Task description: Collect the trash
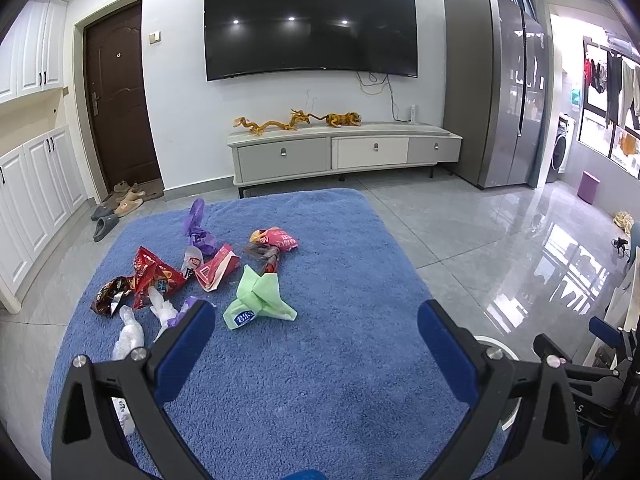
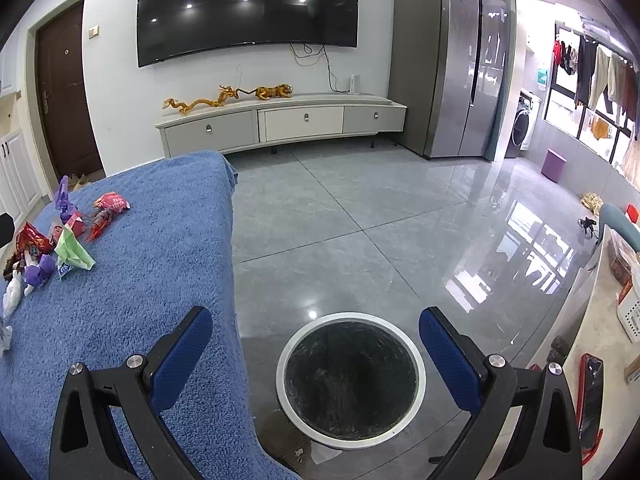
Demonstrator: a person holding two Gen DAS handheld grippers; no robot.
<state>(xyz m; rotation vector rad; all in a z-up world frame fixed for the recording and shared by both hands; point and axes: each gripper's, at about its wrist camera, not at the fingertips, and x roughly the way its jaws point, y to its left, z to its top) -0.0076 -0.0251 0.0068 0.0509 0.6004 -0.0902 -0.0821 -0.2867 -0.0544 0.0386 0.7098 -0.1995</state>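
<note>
Hovering over the blue towel [image 1: 320,360], the left gripper [image 1: 316,332] stood wide open with nothing between its blue pads. Ahead of it and to its left lay the trash: a green wrapper [image 1: 258,300] nearest, red snack bags [image 1: 154,276], purple [image 1: 198,228] and clear plastic scraps [image 1: 128,332]. The right gripper [image 2: 316,340] was likewise spread and empty, tilted down over the white-rimmed bin [image 2: 350,380] on the floor, just beside the towel's edge.

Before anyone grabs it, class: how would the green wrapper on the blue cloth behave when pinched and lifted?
The green wrapper looks thin and creased, so it would probably flop and crumple rather than hold its shape. It seems empty and flat, so likely very light. Its glossy film may slip unless pinched at a fold.
</note>
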